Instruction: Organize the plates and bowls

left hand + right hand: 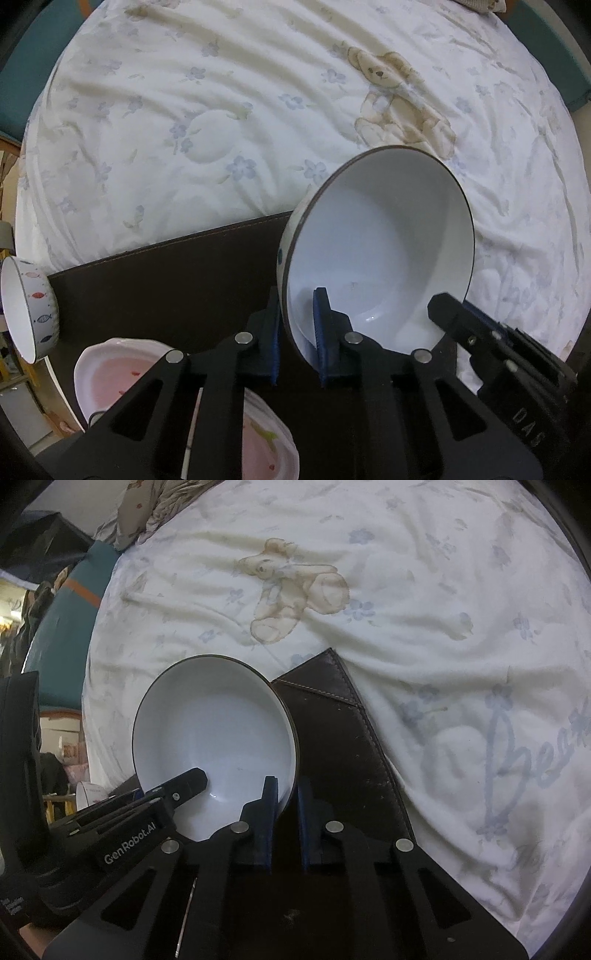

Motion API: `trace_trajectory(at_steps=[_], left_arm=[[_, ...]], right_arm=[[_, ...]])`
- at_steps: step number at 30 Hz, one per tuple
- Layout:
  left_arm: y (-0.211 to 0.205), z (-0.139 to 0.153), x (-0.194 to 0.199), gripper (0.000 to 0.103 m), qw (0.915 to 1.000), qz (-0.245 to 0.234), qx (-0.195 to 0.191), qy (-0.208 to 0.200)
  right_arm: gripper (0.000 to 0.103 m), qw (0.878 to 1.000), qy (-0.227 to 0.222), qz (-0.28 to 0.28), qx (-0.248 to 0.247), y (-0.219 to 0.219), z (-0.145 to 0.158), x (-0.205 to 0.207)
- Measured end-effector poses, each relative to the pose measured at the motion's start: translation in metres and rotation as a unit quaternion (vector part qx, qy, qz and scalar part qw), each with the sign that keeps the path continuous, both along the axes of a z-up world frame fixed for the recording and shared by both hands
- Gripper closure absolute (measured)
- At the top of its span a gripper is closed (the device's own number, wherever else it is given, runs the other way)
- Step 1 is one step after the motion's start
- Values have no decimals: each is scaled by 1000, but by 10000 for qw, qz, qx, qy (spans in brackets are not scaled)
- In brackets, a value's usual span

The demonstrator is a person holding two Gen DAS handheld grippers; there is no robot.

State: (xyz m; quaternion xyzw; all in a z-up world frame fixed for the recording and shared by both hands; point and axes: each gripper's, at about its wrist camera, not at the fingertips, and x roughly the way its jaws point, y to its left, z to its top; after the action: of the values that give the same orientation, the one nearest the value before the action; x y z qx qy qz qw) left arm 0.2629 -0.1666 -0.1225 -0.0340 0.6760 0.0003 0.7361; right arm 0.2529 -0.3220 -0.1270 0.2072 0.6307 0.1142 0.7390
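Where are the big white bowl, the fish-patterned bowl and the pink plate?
big white bowl [380, 236], left wrist view, inner wall
fish-patterned bowl [42, 306], left wrist view, outer side
pink plate [110, 380], left wrist view, pink centre

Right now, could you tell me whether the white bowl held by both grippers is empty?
Empty: the white bowl shows only bare glazed interior in both wrist views.

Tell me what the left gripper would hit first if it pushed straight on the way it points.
The left gripper is already clamped on the rim of the white bowl, so the bowl would go with it. Beyond its fingertips lies the dark brown mat, probably first contact, though depth is unclear.
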Motion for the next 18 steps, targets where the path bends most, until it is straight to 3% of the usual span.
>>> trace_trajectory(at_steps=[13,18], left_arm=[[19,84,-30,88,9965,-116,99,-820],[27,95,-44,88,9954,-67,34,-950]], right_arm=[[92,9972,-467,47,578,1,42,-9],[92,9947,-773,228,643,9,68,-24]])
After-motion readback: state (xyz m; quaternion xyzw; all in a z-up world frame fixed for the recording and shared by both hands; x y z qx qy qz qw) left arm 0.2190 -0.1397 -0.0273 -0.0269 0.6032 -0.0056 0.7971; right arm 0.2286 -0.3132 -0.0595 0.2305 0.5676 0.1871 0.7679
